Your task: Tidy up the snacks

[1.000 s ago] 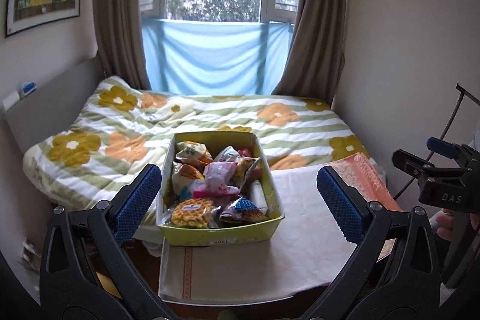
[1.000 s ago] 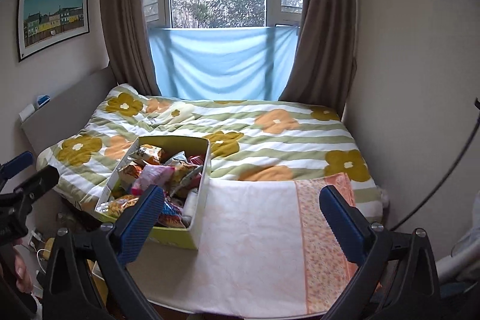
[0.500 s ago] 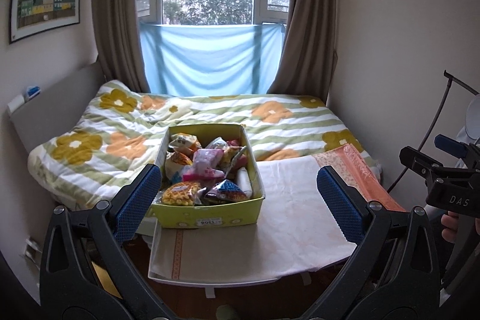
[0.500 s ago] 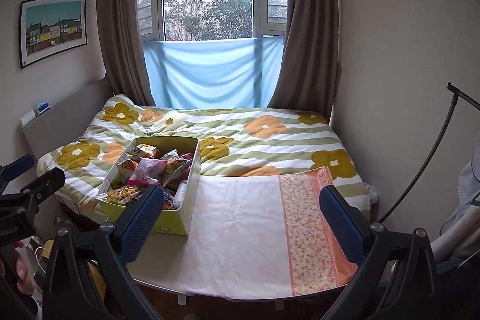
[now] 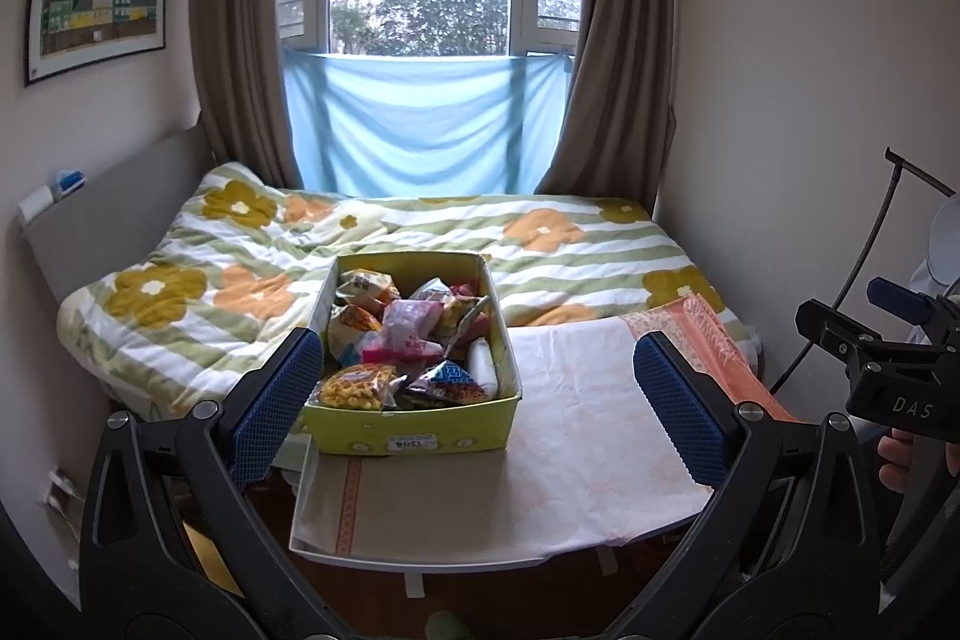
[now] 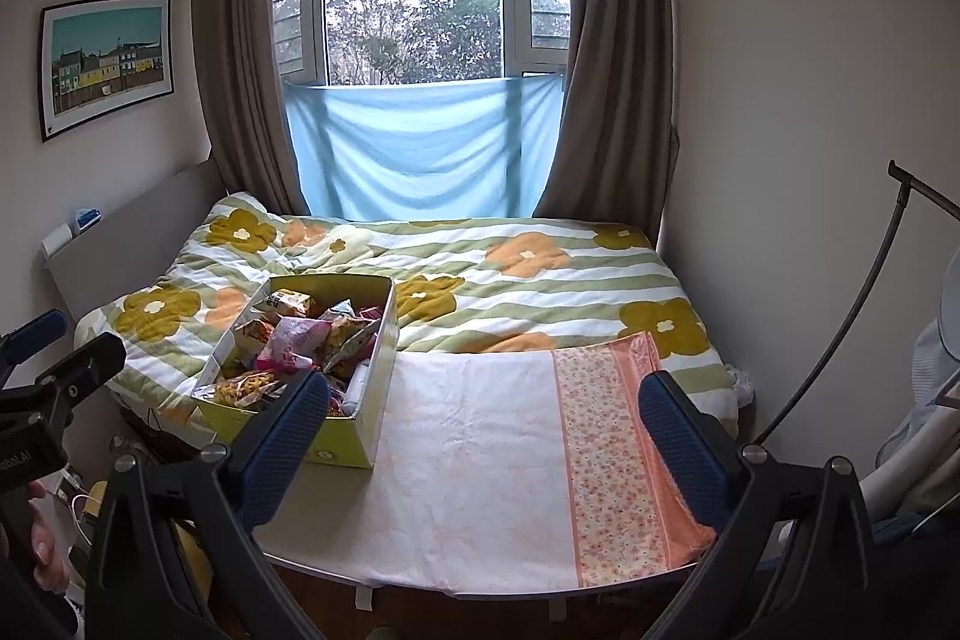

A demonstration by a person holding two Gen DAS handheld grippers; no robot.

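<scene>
A yellow-green box [image 5: 414, 439] full of several snack packets [image 5: 408, 334] sits on the left part of a small cloth-covered table [image 5: 570, 460]. It also shows in the right wrist view [image 6: 351, 445], at the table's left end. My left gripper [image 5: 477, 406] is open and empty, held back from the table's near edge, facing the box. My right gripper [image 6: 480, 430] is open and empty, held back over the table's near edge, to the right of the box. Each gripper shows at the edge of the other's view.
A bed with a flowered striped duvet [image 5: 540, 244] lies behind the table. A peach flowered cloth [image 6: 618, 448] covers the table's right end. Walls close in on both sides. A thin black stand [image 6: 840, 316] leans at the right. A window with curtains is at the back.
Both grippers have drawn back and risen, so the box and table look smaller and farther. Both stayed open and empty.
</scene>
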